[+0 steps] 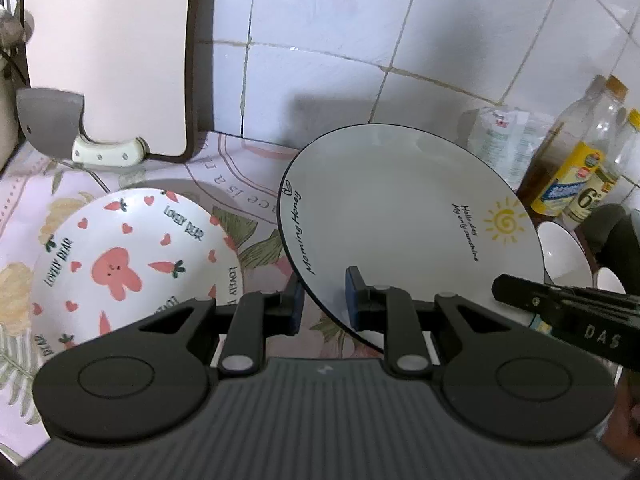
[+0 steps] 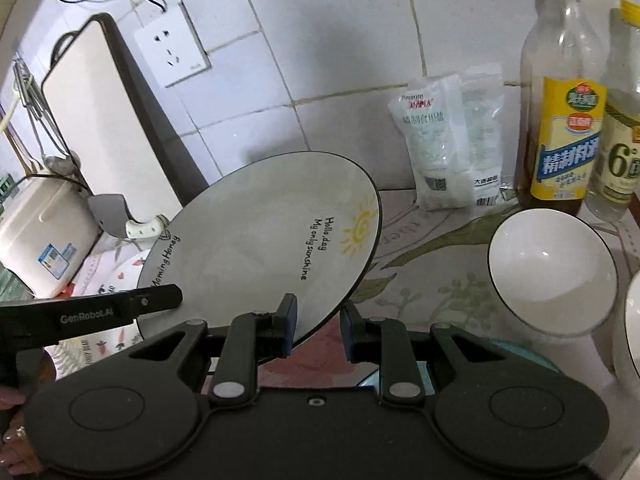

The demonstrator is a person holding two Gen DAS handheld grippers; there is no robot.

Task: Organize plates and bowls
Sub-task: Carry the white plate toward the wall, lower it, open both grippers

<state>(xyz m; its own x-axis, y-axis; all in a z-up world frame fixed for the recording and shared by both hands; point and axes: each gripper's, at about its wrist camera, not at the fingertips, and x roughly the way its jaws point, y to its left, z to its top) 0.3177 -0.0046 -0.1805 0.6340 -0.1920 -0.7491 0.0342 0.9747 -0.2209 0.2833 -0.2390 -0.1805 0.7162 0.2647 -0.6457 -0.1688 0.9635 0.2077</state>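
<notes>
White-tiled kitchen wall [image 1: 320,40] behind a desk [image 2: 420,280] covered with a floral cloth. Left gripper [image 1: 323,302] has its jaws nearly closed on the near rim of the sun plate [image 1: 400,216], blue pads on either side of the edge. Right gripper [image 2: 318,328] clamps the same plate's rim further round, jaws also narrow, pads pressing the edge. Sun plate is lifted clear of the desk, tilted, black-rimmed, with a yellow sun and black lettering. Bear plate [image 1: 132,264] lies flat on the cloth just left of and below it, partly under its edge in the right wrist view. White bowl [image 2: 552,272] with a dark rim sits on the desk to the right, near the plate but apart; a second bowl [image 2: 634,320] cut off at the frame edge. Further back: cleaver [image 1: 60,128] against a cutting board [image 1: 108,52] leaning on the wall, salt bag [image 2: 448,140], two bottles [image 2: 564,120] by the wall, wall socket [image 2: 172,48].
</notes>
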